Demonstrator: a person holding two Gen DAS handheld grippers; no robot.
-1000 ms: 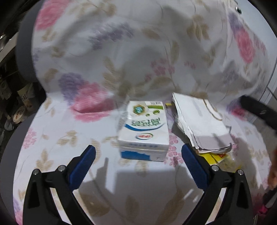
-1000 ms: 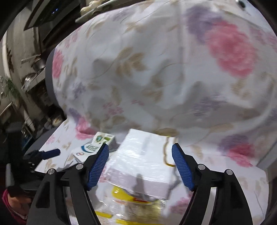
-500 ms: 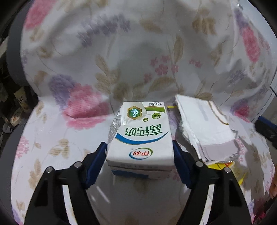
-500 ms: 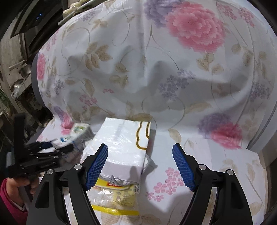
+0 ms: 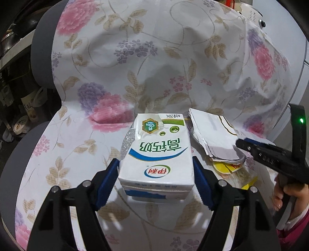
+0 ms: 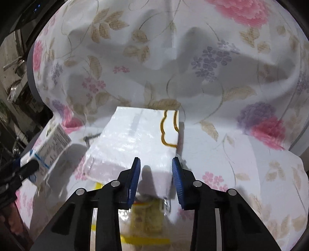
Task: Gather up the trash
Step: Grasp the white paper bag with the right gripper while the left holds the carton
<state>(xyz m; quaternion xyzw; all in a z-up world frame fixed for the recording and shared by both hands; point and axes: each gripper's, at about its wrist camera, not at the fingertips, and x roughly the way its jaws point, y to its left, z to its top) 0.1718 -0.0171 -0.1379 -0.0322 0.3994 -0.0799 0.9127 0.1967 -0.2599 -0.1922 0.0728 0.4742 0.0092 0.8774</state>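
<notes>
Left claw (image 5: 155, 177) is clamped on the milk carton (image 5: 157, 152), secured between its pads. Right claw (image 6: 155, 179), jaws just narrowing, straddles the white wrapper (image 6: 135, 139) directly ahead; grip unconfirmed. Yellow packet (image 6: 146, 216) beneath remains. No bin visible; disposal outstanding.

A floral cloth (image 5: 154, 63), white with pink peonies, purple flower clusters and tan leaves, drapes over the back and seat of a chair and lies in soft folds and creases. The chair's grey upholstery (image 5: 41, 58) shows bare along the left edge of the backrest and again at the seat's left rim. In the dim area left of the chair stand dark jars or bottles (image 5: 30, 104), one with a pale label, too murky to read. At the upper right, behind the cloth, a white appliance (image 5: 256, 17) with small buttons shows.
</notes>
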